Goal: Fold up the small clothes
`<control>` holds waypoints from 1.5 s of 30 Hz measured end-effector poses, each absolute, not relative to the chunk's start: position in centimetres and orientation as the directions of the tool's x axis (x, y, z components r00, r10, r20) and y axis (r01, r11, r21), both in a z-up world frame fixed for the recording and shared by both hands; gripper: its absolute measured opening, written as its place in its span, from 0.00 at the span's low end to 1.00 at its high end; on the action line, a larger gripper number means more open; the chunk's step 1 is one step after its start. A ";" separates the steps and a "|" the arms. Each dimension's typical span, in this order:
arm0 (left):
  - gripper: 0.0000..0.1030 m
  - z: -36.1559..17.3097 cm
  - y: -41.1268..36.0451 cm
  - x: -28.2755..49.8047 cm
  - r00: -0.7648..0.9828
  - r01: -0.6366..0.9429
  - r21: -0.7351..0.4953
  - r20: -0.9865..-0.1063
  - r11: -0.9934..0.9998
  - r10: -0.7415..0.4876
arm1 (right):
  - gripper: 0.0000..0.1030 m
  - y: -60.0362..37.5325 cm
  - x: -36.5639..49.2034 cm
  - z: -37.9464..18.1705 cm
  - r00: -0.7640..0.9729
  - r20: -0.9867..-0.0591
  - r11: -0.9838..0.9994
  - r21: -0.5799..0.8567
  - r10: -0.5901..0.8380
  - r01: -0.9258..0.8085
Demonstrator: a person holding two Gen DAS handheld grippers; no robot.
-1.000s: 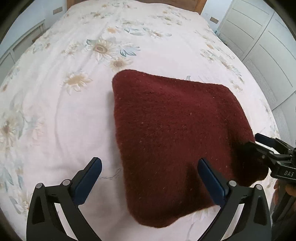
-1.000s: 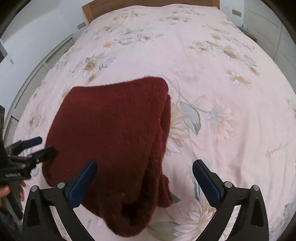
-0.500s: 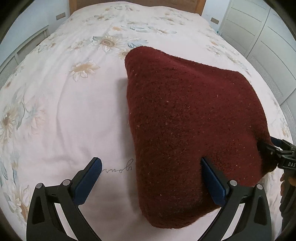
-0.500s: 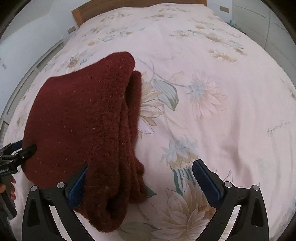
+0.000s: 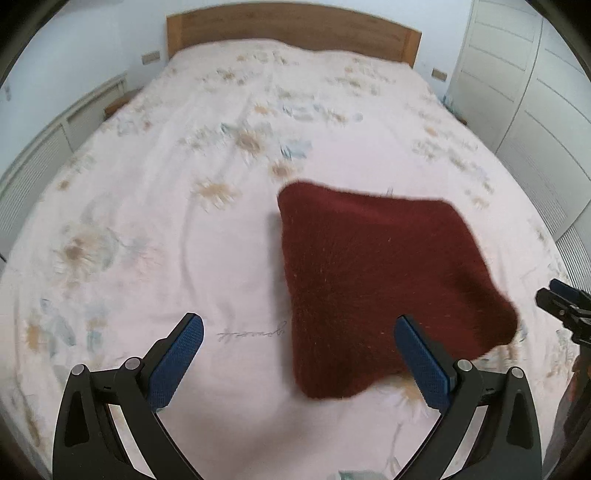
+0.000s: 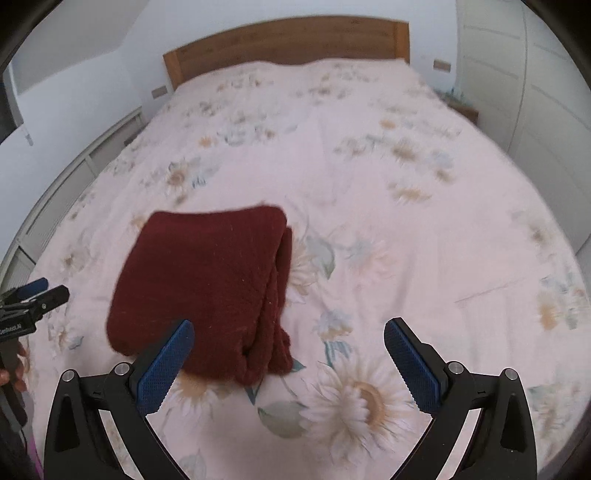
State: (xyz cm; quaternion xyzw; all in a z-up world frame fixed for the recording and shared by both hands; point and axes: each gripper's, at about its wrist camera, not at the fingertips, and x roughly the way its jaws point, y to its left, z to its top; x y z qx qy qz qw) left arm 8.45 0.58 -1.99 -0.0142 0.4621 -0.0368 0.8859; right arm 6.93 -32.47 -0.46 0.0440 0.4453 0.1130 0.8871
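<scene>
My left tongs (image 5: pixel 297 354): wide open and holding nothing. I judge I keep them open so I do not pull the fold apart.
My right tongs (image 6: pixel 288 356): wide open too, with nothing in them. The blue pad (image 6: pixel 166 367) at 9 o'clock sits in front of the cloth's near edge, but I cannot tell if it touches.
Red knit cloth (image 5: pixel 376 284): it lies folded on the bed, a thick soft square. From my left tongs it is at 1 o'clock, near. From my right tongs it is at 11 o'clock, near.
Stacked edges (image 6: pixel 275 306): the layers show on the side at 3 o'clock of the cloth. I think that side is where the folds meet, so it looks bumpy.
Bed (image 6: pixel 424 229): a big flat sheet with flowers, a good soft place to fold on.
Headboard (image 5: pixel 291 31): wood, far off at 12 o'clock.
How far along: this cloth looks done, I think. Both views are blurry.
</scene>
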 end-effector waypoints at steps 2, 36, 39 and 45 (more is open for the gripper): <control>0.99 0.0 0.4 7.2 0.588 0.047 -0.026 -0.808 0.999 -0.049 | 1.00 -33.0 5.4 1.5 0.608 -0.763 0.975 0.158 0.221 -0.156; 0.99 0.4 0.9 -0.4 0.536 -0.030 0.060 -0.842 0.998 0.067 | 1.00 -34.8 -3.7 2.7 0.578 -0.802 0.988 0.106 0.151 -0.111; 0.99 0.3 0.9 -0.4 0.531 -0.035 0.062 -0.844 0.997 0.071 | 1.00 -34.8 -3.7 2.7 0.577 -0.803 0.988 0.104 0.149 -0.111; 0.99 0.1 0.8 -0.3 0.525 -0.039 0.070 -0.847 0.997 0.081 | 1.00 -34.7 -3.7 2.6 0.572 -0.807 0.989 0.098 0.144 -0.112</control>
